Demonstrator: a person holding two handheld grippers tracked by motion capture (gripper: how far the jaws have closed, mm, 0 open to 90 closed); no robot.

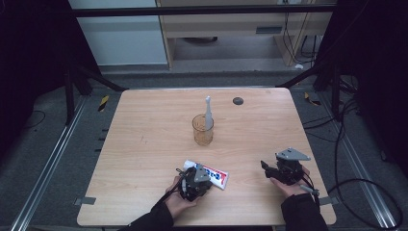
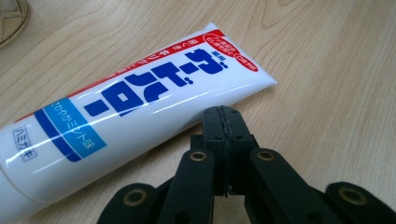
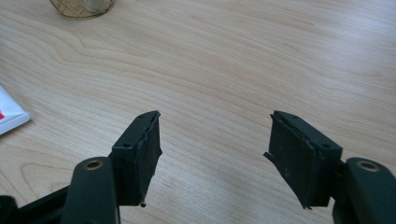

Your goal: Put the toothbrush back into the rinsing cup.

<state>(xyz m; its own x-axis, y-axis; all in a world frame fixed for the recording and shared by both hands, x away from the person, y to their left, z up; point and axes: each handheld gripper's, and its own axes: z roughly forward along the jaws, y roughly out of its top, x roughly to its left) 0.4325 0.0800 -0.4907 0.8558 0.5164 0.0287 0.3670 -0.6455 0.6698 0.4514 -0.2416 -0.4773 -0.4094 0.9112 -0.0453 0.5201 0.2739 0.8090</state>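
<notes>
The wooden table point(image 1: 144, 144) carries an amber cup point(image 1: 203, 130) near its middle, a white brush-like stick point(image 1: 208, 113) upright inside. By the near edge lies a toothpaste tube point(image 2: 135, 105). The left gripper point(image 2: 223, 122), jaws pressed together, sits just beside it, perhaps touching. The right gripper point(image 3: 212, 154) gapes wide near the near right corner.

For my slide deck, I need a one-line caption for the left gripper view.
Left hand-held gripper, jaws shut on nothing, poised beside a toothpaste tube lying flat on the wooden table.
</notes>
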